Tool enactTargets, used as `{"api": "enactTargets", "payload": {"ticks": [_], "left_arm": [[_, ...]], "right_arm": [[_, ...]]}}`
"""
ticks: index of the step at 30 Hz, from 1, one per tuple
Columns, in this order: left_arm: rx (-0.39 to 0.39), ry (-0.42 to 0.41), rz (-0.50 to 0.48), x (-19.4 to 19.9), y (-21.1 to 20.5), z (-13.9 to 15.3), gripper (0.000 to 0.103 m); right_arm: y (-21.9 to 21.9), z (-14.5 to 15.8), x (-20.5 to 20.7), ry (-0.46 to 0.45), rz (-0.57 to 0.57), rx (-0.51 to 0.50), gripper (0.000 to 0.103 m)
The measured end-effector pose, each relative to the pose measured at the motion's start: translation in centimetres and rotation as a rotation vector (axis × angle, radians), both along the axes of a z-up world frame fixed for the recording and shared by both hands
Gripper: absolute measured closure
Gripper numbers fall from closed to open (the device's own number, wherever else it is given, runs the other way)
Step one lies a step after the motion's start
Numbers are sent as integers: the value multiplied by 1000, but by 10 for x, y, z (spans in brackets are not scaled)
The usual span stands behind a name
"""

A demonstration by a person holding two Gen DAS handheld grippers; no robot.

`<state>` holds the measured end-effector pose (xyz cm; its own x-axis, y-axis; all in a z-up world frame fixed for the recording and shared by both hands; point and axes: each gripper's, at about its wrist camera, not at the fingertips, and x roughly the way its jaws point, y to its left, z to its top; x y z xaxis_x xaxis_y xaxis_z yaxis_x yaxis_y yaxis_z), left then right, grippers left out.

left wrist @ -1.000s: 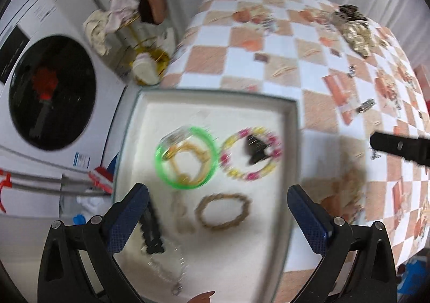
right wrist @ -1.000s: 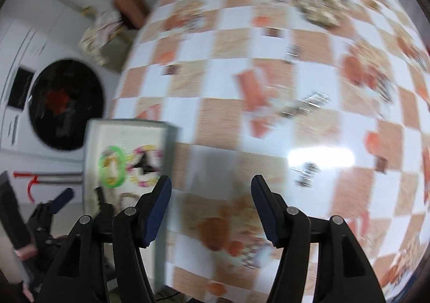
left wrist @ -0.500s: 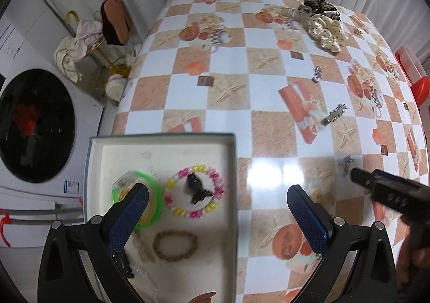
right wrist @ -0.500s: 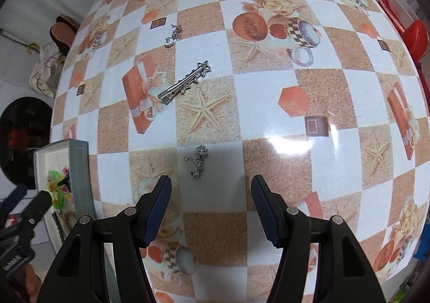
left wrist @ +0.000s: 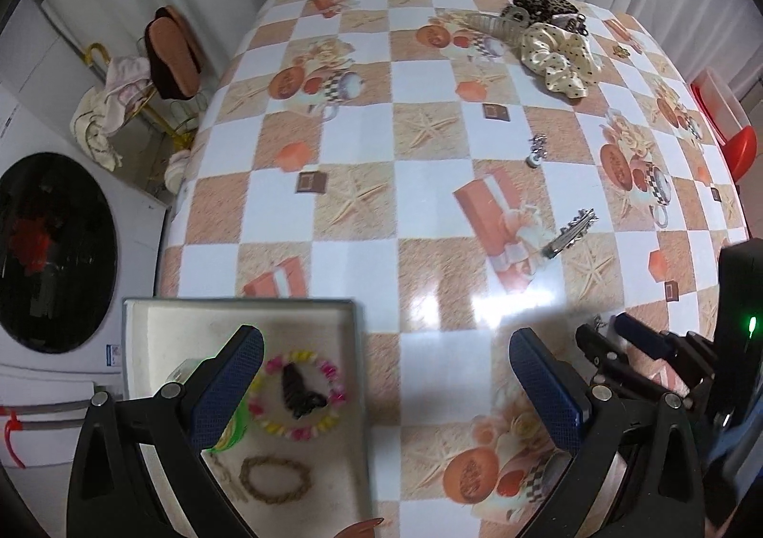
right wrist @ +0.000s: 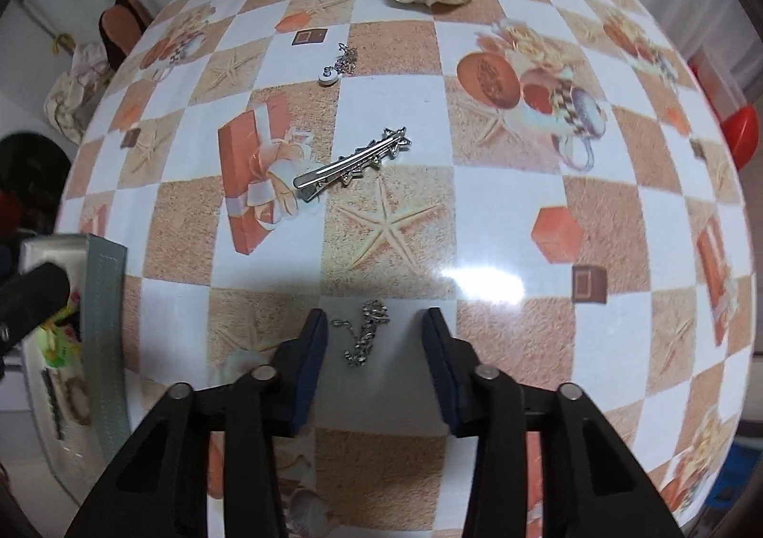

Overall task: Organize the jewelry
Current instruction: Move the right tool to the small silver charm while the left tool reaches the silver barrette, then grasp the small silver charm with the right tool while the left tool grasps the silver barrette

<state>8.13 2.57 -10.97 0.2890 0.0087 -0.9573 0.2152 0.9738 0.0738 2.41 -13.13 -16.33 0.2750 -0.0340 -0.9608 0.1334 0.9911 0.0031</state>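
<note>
A small silver chain (right wrist: pixel 365 332) lies on the checkered tablecloth between the blue pads of my open right gripper (right wrist: pixel 374 337), which is low over it. A silver star hair clip (right wrist: pixel 353 164) lies farther out, also in the left wrist view (left wrist: pixel 570 232). A small pendant chain (right wrist: pixel 339 63) lies beyond it. My left gripper (left wrist: pixel 386 376) is open and empty above the right edge of a grey jewelry tray (left wrist: pixel 355 314). The tray holds a pink-yellow bead bracelet (left wrist: pixel 298 395) with a dark piece inside, a green bangle (left wrist: pixel 233 435) and a brown bracelet (left wrist: pixel 275 478).
A cream dotted scrunchie (left wrist: pixel 558 54) with hair claws and dark accessories sits at the table's far end. A washing machine door (left wrist: pixel 52 252) and a rack with clothes (left wrist: pixel 124 108) stand left of the table. A red stool (left wrist: pixel 734 137) is at the right.
My left gripper pulled back and up from the tray, so more table shows. My right gripper moved forward and down until the small silver chain lies between its fingers.
</note>
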Motion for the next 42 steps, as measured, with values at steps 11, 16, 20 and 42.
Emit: {"api": "enactTargets", "payload": {"ticks": [11,16,20,42], "left_arm": [[-24,35,-87,20,-48,-23,0],[-27,37,-136,26,-72,-36,0],[-28,43,-190,31,-92,-48,2],[-78,94,-354,33,-150,-66,81]], "right_arm": [[-14,0,-8,-20,23,-34,95],[-23,0,-13,-27,8,5,95],[-28,1,-17,-35,-4,36,95],[-44,3,-20,-35,-32,121,95]]}}
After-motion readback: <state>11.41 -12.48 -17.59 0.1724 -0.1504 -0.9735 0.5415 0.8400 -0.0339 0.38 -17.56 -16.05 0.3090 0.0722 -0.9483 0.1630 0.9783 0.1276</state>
